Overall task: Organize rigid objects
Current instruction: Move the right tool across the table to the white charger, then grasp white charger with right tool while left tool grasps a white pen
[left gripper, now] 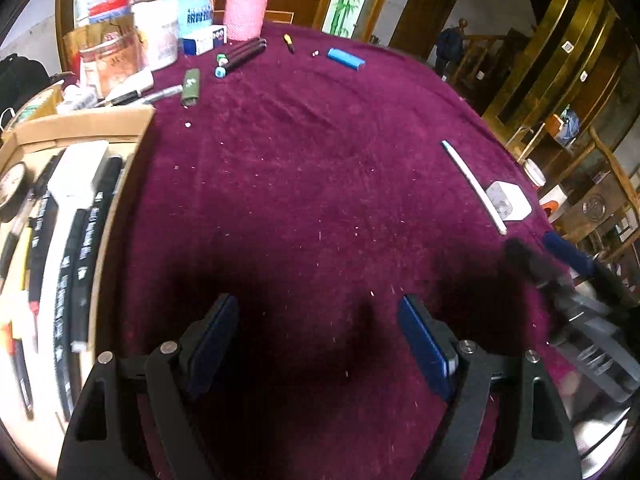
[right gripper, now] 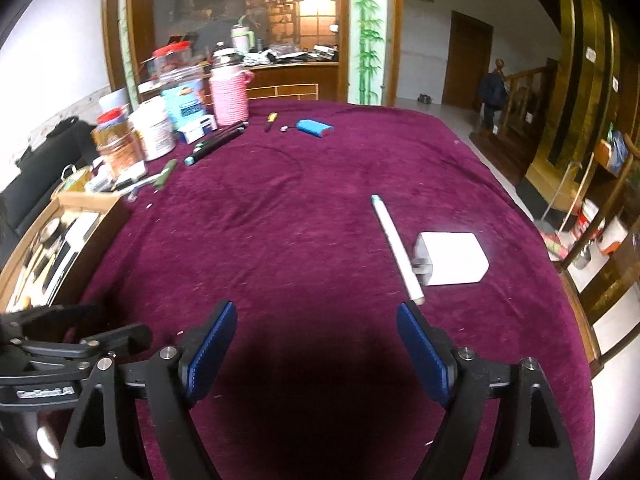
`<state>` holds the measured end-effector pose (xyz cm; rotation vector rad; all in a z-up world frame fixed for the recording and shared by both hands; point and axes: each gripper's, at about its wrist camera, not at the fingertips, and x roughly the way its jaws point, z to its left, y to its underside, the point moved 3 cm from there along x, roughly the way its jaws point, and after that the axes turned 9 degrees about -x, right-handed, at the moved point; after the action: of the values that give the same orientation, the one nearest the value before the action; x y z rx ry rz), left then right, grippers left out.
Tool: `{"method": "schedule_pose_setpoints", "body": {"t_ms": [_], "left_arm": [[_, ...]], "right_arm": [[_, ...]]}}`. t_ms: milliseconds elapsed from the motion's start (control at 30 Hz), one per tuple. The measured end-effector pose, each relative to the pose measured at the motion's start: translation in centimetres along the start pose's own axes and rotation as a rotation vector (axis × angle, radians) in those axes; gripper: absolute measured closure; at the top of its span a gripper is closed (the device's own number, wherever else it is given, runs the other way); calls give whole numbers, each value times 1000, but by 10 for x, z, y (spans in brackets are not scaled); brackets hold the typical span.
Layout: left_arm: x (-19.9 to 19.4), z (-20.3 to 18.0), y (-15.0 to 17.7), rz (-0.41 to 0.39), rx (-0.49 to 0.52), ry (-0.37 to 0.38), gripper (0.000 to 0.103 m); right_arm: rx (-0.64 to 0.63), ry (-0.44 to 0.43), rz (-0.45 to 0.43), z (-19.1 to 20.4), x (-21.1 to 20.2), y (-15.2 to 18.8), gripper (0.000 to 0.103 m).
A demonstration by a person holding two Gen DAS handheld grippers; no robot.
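Note:
My left gripper [left gripper: 318, 312] is open over bare maroon cloth with nothing between its blue pads. A cardboard box [left gripper: 86, 122] at its left holds several black markers [left gripper: 90, 240] and pens. My right gripper [right gripper: 316, 318] is open too, empty, just short of a white pen [right gripper: 394, 242] and a white charger block [right gripper: 452, 258] lying side by side. Far across the table lie a blue lighter [left gripper: 346, 58] [right gripper: 314, 127], black markers [left gripper: 242, 56] [right gripper: 218, 142], a green case [left gripper: 191, 86] and a small yellow-black item [left gripper: 289, 42]. The right gripper shows blurred at the left wrist view's right edge [left gripper: 560, 276].
Jars, tubs and a pink knit-covered flask [right gripper: 229, 94] crowd the table's far left corner. The round table's edge [right gripper: 576, 312] curves close on the right, with wooden chairs [right gripper: 608, 240] beyond. A person stands far off by a staircase [right gripper: 494, 92].

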<state>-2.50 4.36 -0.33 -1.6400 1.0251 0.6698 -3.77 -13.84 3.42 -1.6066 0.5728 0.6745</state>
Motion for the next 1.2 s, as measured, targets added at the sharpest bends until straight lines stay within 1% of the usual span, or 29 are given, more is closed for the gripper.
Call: {"method": "schedule_pose_setpoints", "body": {"t_ms": [100,167,200,267,333,400,500,633,700,867,900,967,1000,1033,1067,1100,1200], "left_arm": [[9,-3,-2,-7,15,-18,20],[12,-6,-2,-9,26,-15,13],[13,-8,-1,-13,34,-11,11],[15,-13,3,-22,64,-15,2],[20,-20,5,-20,113,-50,1],[25,-25,5,-16,146,-93,1],[29,-30,6,-14,191,-149,0],[28,-28,7,-14,184,-142,0],[28,-28,6,-14,185,-143,0],[28,-27,6,-14,185,-142,0],[28,-28,7,-13,185,-144,0],[28,-29,5,9,173,-144,0],[26,-31,2,25,147,-109,0],[25,-33,-1,34,123,-58,0],[23,-37,-5,44,98,-3,0],[24,-42,-10,49,85,27,0],[37,-76,-27,60,120,30,1]], "right_arm": [[112,-11,9,-44,2,-7,18],[197,-7,15,-78,4,-9,18],[233,-8,17,-93,6,-10,18],[297,-27,21,-118,11,-10,18],[359,-74,29,-138,21,-10,18],[388,-83,46,-149,33,-11,18],[389,-71,82,-156,52,-13,18],[368,-118,148,-146,79,-13,18],[364,-127,160,-141,86,-9,18],[312,-86,142,-133,87,-8,18],[291,-68,140,-131,87,-7,26],[251,-26,138,-127,84,-6,27],[256,-23,141,-128,83,-6,27],[278,-24,138,-131,79,-3,28],[302,-12,130,-137,76,0,37],[331,-19,124,-143,72,2,37],[418,-14,103,-163,64,9,37]]}}
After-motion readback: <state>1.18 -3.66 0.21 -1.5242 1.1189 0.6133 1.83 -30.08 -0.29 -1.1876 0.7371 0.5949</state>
